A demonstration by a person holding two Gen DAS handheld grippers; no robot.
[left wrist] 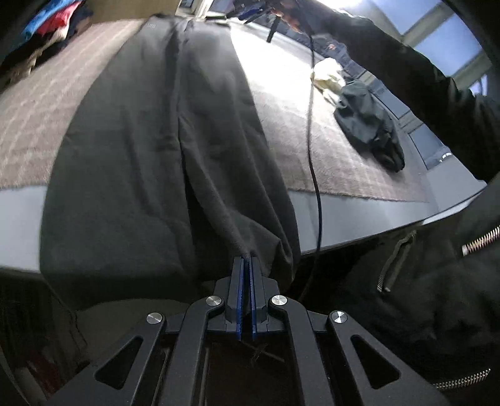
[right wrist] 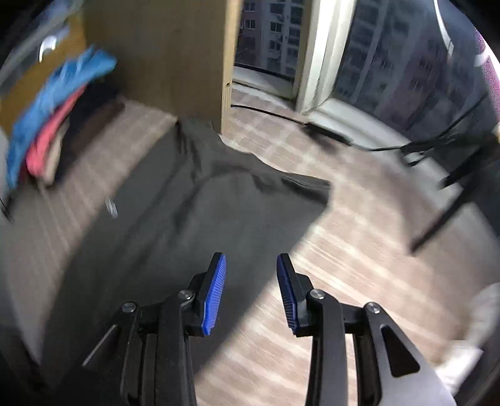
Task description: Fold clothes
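A long dark grey garment (left wrist: 162, 134) lies stretched along the plaid table cover, its near end hanging over the table's front edge. My left gripper (left wrist: 247, 259) is shut on a pinched fold of that near end, just off the edge. In the right wrist view the same garment (right wrist: 175, 218) spreads across the cover, its far end near a wooden panel. My right gripper (right wrist: 251, 265) is open and empty, hovering over the garment's right edge. That view is blurred by motion.
A pile of blue, red and dark clothes (right wrist: 53, 118) sits at the back left, also in the left wrist view (left wrist: 47, 28). A crumpled dark garment (left wrist: 368, 125) and a pale cloth (left wrist: 328, 76) lie right. A black cable (left wrist: 312, 140) hangs down. A wooden panel (right wrist: 162, 53) stands behind.
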